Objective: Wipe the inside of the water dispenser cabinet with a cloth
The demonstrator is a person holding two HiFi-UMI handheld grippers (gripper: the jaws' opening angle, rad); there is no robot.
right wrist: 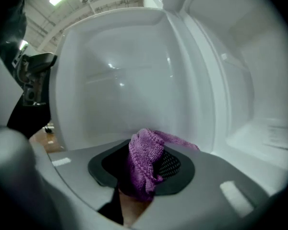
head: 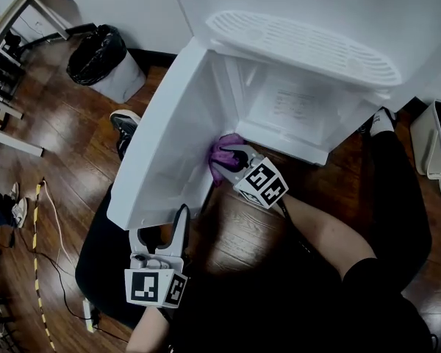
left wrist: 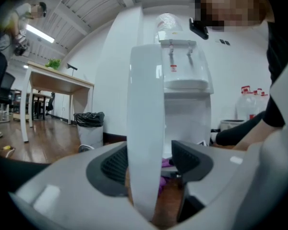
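Purple knitted cloth (head: 224,151) sits bunched in the narrowly set jaws of the right hand-held gripper (head: 231,160). It is at the seven o'clock corner of the white water dispenser cabinet (head: 301,116), where the open white cabinet door (head: 169,145) meets it. The left hand-held gripper (head: 162,230), at the door's six o'clock end, has its jaws wide astride the free edge, with a sliver of gap on one side.

That loose hold is probably the main risk: the door could swing in on the wiping hand. Only a small tuft of cloth sticks out past the jaws, so hard jaw tips might scrape the plastic, or the cloth might drag free.

The cabinet looks bare apart from a faintly printed sheet inside. At ten o'clock stands a round bin lined with a black bag (head: 103,57); what it holds cannot be seen.
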